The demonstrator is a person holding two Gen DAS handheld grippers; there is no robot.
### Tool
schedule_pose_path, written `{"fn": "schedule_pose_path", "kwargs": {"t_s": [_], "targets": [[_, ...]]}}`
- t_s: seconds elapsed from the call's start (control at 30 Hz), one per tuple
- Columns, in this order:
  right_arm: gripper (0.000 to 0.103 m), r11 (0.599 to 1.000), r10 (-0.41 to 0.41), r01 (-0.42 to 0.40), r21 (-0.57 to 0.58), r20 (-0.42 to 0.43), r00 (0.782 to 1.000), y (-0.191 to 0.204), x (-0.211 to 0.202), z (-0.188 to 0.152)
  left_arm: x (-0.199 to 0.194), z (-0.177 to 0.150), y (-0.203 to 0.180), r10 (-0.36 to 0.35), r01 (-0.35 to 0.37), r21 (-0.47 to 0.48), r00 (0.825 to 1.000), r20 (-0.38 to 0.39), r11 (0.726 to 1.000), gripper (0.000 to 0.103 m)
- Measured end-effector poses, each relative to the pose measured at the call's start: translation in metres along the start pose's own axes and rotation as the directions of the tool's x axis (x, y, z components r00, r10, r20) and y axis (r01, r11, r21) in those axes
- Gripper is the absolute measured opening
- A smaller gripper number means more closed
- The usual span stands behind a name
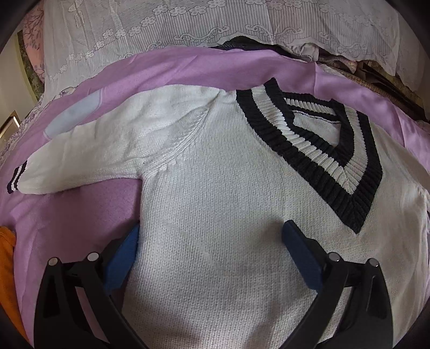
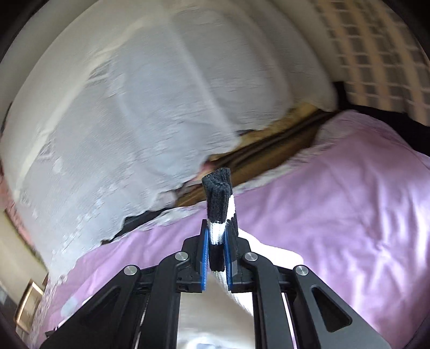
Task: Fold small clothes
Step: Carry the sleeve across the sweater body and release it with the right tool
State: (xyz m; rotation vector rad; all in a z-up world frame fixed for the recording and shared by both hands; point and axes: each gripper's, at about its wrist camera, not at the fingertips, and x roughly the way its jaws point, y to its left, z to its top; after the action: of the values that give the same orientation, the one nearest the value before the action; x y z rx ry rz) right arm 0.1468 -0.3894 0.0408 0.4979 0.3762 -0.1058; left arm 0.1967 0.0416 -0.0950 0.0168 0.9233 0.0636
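A small white knit sweater with a black-and-white ribbed V-neck collar lies flat on a pink bed cover. One sleeve stretches out to the left, ending in a striped cuff. My left gripper hovers open over the sweater's body, its blue pads wide apart, the left one at the sweater's side edge. In the right wrist view my right gripper is shut on the other sleeve's black-and-white cuff, which sticks up between the blue pads; white sleeve fabric trails below.
A white lace cloth hangs behind the bed, with dark and patterned items beneath its hem. An orange cloth shows at the left edge. A checked curtain is at the upper right; pink cover spreads right.
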Motion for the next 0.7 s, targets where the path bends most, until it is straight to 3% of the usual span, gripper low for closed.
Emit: {"fn": "schedule_pose_path", "kwargs": {"t_s": [0.17,0.37,0.53,0.7], "targets": [[0.011,0.981,0.079,-0.090,-0.173,-0.067,0.995,0.108,0.030,-0.019,0.000,0.000,0.001,-0.003,0.003,-0.006,1.000,-0.004,1.000,0.099],[0.011,0.941,0.152,-0.201,-0.273,-0.191,0.970,0.201,0.069,-0.071,0.001,0.000,0.003,-0.012,0.012,-0.031,1.000,-0.012,0.999,0.099],[0.011,0.914,0.191,-0.277,-0.296,-0.289,0.938,0.244,0.096,-0.114,0.002,0.001,0.003,-0.016,0.016,-0.050,1.000,-0.015,0.999,0.099],[0.011,0.889,0.224,-0.340,-0.307,-0.356,0.907,0.257,0.114,-0.147,0.003,0.001,0.005,-0.016,0.015,-0.062,1.000,-0.012,0.998,0.099]]}}
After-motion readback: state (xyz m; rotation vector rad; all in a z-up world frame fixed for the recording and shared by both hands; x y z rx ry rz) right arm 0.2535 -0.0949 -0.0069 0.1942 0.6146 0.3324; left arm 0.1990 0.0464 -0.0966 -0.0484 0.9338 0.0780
